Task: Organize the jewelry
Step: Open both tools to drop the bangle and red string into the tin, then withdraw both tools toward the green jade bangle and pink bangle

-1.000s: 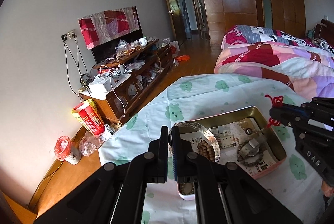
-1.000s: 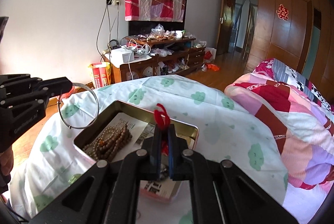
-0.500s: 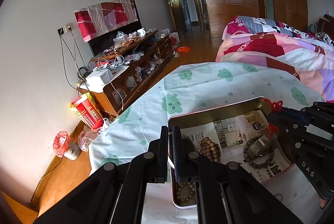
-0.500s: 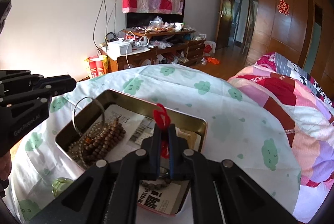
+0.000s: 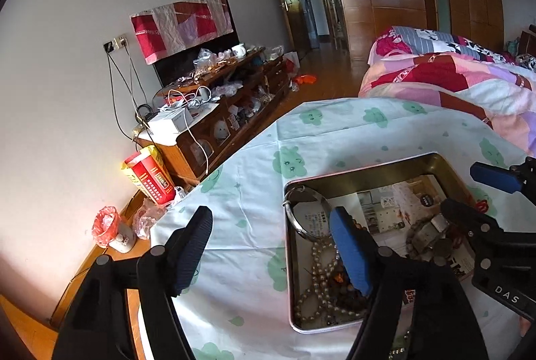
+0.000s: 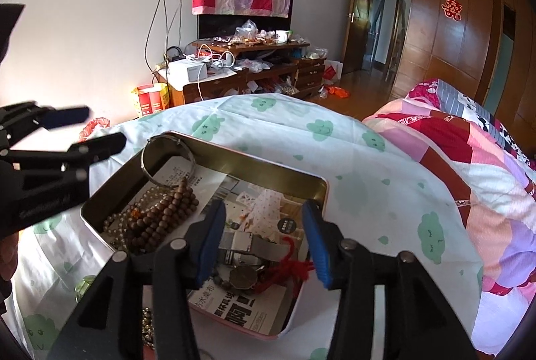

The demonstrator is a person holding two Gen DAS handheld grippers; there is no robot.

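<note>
A metal tin (image 6: 261,160) lined with printed paper sits on the green-patterned cloth. My left gripper (image 5: 271,246) hangs over the tin's left end, jaws opening wide, nothing between them. The silver bangle (image 5: 301,212) lies free in the tin's corner, beside pearl beads (image 5: 318,276). My right gripper (image 6: 263,239) is over the tin's right end, jaws opening. The red knotted cord (image 6: 291,262) lies loose below them, next to a watch (image 6: 248,246); the pads do not touch it. Brown beads (image 6: 160,216) and the bangle (image 6: 167,162) fill the left end. The left gripper (image 6: 90,130) shows there too.
A green glass piece (image 6: 80,284) and a gold bead chain (image 6: 145,326) lie on the cloth (image 6: 351,159) near the tin. A quilted bed (image 6: 469,159) is on the right. A cluttered wooden cabinet (image 5: 214,125) stands beyond the table's far edge.
Both grippers sank toward the tin and opened. The bangle left my left gripper and the red cord left my right one; both now lie in the tin.
</note>
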